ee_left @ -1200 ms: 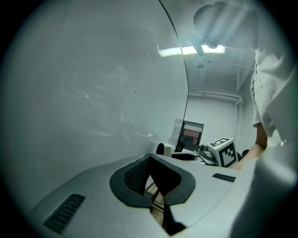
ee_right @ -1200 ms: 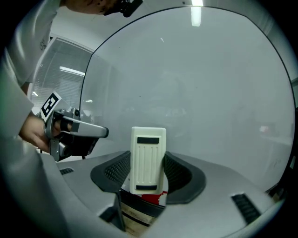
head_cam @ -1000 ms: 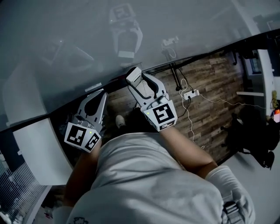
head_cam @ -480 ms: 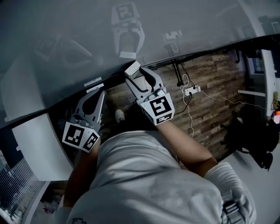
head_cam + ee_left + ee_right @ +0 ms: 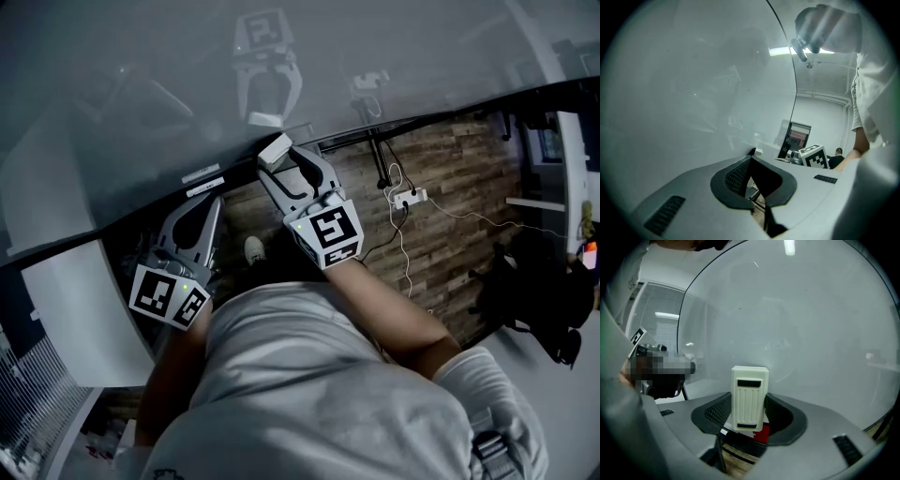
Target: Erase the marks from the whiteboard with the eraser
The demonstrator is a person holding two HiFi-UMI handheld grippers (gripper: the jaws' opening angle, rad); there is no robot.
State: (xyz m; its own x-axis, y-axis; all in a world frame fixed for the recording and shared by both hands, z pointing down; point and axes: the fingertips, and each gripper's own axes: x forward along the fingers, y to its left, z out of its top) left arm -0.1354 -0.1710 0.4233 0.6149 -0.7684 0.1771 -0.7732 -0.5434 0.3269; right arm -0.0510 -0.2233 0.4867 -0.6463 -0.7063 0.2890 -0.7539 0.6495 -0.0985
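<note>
Eraser (image 5: 275,148) — clamped in right tool (image 5: 288,170) — shifted left.

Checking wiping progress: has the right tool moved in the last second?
Yes. The right tool, gripping the white rectangular plastic eraser, shifted left, away from the white power strip on the wooden floor.

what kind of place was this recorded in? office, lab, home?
Likely an office or lab workroom. A large whiteboard, with an eraser in the right gripper; a wood-look floor with a power strip; a ceiling strip light and a doorway in the left gripper view.
</note>
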